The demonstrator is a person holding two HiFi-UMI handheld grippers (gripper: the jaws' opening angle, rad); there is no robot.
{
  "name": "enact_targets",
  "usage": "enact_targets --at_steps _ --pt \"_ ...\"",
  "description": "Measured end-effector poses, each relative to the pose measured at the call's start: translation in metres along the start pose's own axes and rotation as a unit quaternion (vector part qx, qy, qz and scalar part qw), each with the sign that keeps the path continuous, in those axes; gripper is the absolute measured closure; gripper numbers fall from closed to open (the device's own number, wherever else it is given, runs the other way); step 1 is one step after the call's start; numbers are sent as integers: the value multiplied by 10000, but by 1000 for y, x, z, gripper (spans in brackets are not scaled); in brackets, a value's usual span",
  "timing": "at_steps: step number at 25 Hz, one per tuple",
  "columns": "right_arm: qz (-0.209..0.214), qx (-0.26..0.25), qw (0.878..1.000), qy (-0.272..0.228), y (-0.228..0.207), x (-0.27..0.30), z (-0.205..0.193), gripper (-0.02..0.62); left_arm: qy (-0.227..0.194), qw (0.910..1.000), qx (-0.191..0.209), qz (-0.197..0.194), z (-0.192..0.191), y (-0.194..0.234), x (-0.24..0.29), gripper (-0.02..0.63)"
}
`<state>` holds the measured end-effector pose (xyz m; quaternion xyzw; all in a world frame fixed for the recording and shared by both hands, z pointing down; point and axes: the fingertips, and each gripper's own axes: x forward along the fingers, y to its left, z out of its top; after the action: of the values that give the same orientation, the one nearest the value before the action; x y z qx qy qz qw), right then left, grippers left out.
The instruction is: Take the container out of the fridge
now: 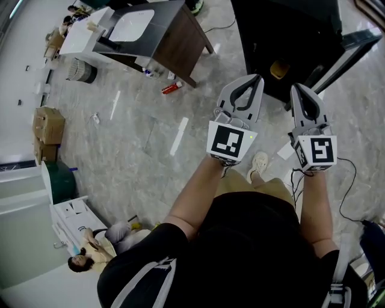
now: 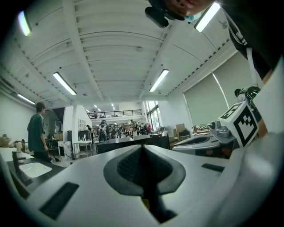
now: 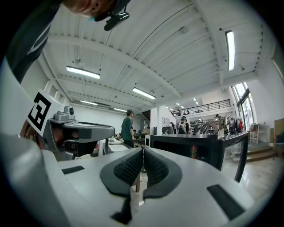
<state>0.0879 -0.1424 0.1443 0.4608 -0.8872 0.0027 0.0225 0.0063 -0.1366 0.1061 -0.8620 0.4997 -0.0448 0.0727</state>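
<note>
A black fridge (image 1: 283, 36) is seen at the far right edge of the marble floor (image 1: 138, 138). What appears to be its door (image 1: 349, 51) is swung wide, presumably so that the inside can be reached. The container is judged to lie inside: an orange-yellow thing (image 1: 278, 69) shows in the dark opening, though what it is cannot be told. The left claw (image 1: 258, 77) and right claw (image 1: 299, 86) are held level, side by side and pointed toward the fridge. Both are clenched on nothing, as suits an approach rather than a grasp. Nothing is seen between them and the opening.

Toward the floor's far left edge a table (image 1: 163, 18) with a white basin (image 1: 132, 25) stands well apart. Cardboard boxes (image 1: 48, 125) are stacked at the left edge. A red bottle (image 1: 171, 88) lies near the table's foot, and a thin cable (image 1: 348, 192) trails at the right.
</note>
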Motion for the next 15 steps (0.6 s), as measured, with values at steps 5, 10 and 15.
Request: enact_targets --at_steps 5,10,15 --pt "-31 90 10000 30 -21 14 -8 560 -42 9999 110 -47 -3 5 26 581" --pt "12 164 9998 122 -26 25 -20 560 -1 9999 97 -71 -15 11 40 581" --pt "64 153 9995 257 -25 39 -38 560 -33 9997 218 -90 -26 21 52 581"
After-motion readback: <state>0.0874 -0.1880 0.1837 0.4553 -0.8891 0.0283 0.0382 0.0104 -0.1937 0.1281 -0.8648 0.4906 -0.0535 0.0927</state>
